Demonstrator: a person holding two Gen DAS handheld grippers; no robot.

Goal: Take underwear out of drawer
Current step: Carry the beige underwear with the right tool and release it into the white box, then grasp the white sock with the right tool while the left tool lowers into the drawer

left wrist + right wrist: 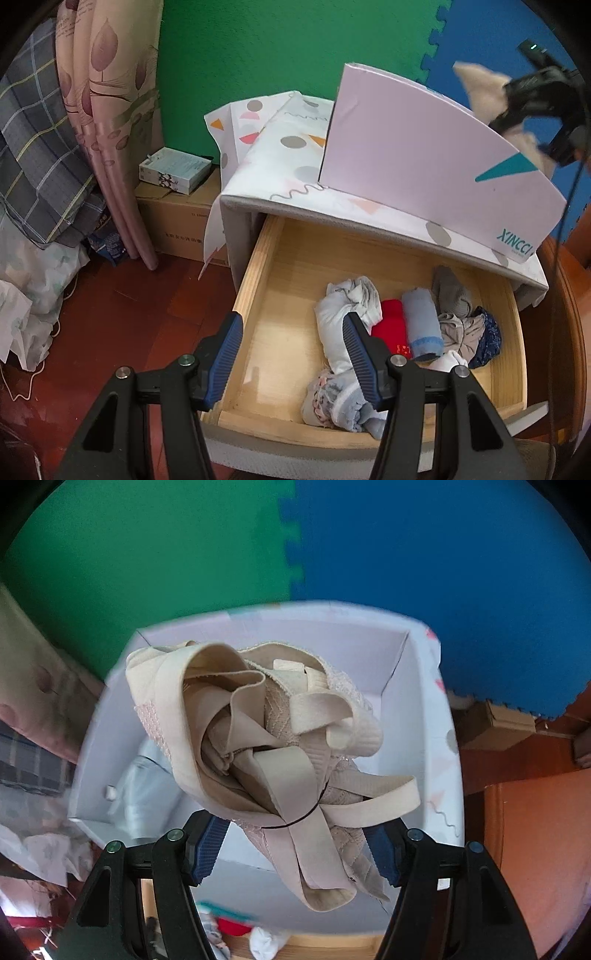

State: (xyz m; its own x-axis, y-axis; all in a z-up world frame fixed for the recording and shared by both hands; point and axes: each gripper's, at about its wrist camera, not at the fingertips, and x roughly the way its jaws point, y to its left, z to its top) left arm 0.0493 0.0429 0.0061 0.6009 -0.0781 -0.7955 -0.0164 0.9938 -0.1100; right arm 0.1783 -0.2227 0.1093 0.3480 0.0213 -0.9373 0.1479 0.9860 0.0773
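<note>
A wooden drawer [255,273] stands pulled out of a cloth-covered cabinet. In it lie several rolled pieces of underwear: a pale blue roll [332,325], a red one [393,328], a blue one [421,321], a grey one [450,288] and a patterned bundle [332,402]. My left gripper [291,321] hangs open over the drawer's left half, with nothing between its fingers. My right gripper [295,834] is shut on a beige strappy undergarment [258,716], held above an open pale lilac box [92,753]. From the left wrist view, that gripper [535,99] and the beige garment [480,85] show behind the box [424,155].
The lilac box stands on the cabinet top beside a patterned cloth [266,122]. A pink curtain [107,110], plaid fabric [37,147] and a cardboard carton [177,225] with a small box [173,173] on it crowd the left. Orange-brown wooden furniture [535,830] borders the right.
</note>
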